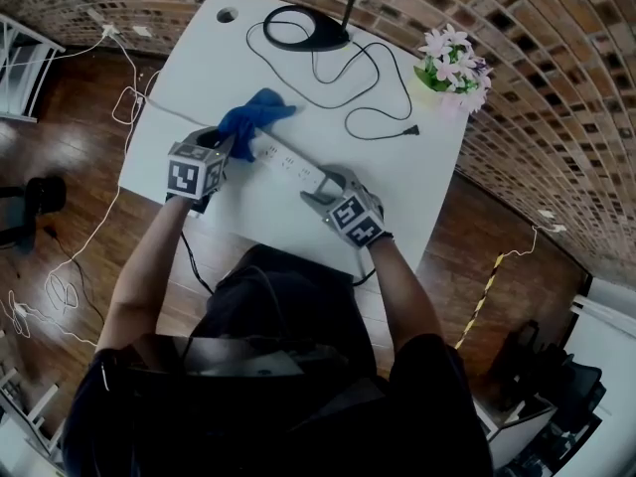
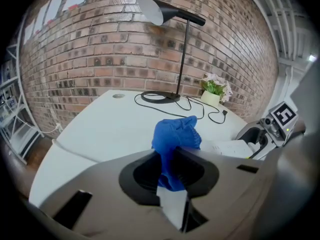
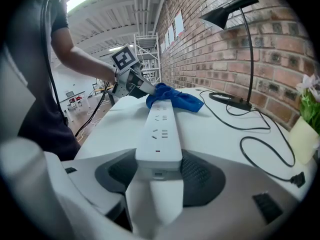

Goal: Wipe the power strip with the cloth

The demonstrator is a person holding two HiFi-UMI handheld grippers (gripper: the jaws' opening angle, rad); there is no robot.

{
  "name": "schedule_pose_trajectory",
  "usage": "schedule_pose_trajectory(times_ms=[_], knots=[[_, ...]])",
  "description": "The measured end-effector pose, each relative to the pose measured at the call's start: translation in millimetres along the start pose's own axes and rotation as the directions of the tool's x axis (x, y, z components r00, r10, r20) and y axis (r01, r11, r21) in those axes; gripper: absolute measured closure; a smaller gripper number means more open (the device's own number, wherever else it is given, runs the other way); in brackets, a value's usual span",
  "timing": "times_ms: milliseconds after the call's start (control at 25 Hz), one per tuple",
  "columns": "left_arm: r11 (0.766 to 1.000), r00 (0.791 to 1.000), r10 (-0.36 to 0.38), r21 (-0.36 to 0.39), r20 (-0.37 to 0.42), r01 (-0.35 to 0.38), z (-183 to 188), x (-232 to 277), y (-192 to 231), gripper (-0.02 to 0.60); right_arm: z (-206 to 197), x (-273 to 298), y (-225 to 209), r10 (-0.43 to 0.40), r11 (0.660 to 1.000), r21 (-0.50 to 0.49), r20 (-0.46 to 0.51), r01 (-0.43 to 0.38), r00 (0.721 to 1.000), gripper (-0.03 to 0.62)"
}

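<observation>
Red-brown brick wall curves round a white table that stands on a dark wooden floor. In the upper right of the head view, a small pale pot sits at the table's far corner. It holds a bunch of pink and white flowers with green leaves. A black desk lamp stands at the top middle. Its thin black cord loops over the table and ends in a plug that lies loose.

The long white power strip lies flat in the middle of the frame, slanting from upper left to lower right. The right gripper is at its lower right end, and its jaws press on both sides of that end. The left gripper pinches the soft blue cloth, which bunches up out of its jaws. In the head view, the cloth rests on the strip's upper left end, just left of the middle.
</observation>
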State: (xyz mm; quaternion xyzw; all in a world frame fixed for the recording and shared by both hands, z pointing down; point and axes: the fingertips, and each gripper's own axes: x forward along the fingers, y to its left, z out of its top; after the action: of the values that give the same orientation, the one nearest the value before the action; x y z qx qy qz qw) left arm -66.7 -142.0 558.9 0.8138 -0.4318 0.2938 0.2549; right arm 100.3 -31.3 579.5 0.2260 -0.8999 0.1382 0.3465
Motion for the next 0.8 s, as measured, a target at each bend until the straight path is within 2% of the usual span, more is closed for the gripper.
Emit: schedule_pose_trajectory(times_ms=[200,360,560,800], knots=[[0.999,0.999,-0.008,-0.035,0.043,0.010,8.8,-9.8,-9.9,0.508,-0.6,-0.4,0.9,0.012,1.000,0.013,0.006,-0.012,1.000,0.326],[0.997,0.997,-0.015,-0.078,0.076,0.021,21.6,-15.1,-18.2,0.509,-3.9,3.1,-2.9,0.027,0.999,-0.024,0.007,-0.027,1.000,0.326],[0.996,0.995,0.008,-0.084,0.104,0.001,35.7,-34.0,-34.7,0.509,-4.8,-0.6,-0.8,0.049,0.998,-0.032,0.003,-0.048,0.999,0.326],[0.990,0.983,0.007,-0.137,0.186,0.018,51.2,-65.9,-54.9,0.509,-7.1,0.3,-2.5,0.052,0.997,-0.055,0.004,-0.051,0.999,0.326]])
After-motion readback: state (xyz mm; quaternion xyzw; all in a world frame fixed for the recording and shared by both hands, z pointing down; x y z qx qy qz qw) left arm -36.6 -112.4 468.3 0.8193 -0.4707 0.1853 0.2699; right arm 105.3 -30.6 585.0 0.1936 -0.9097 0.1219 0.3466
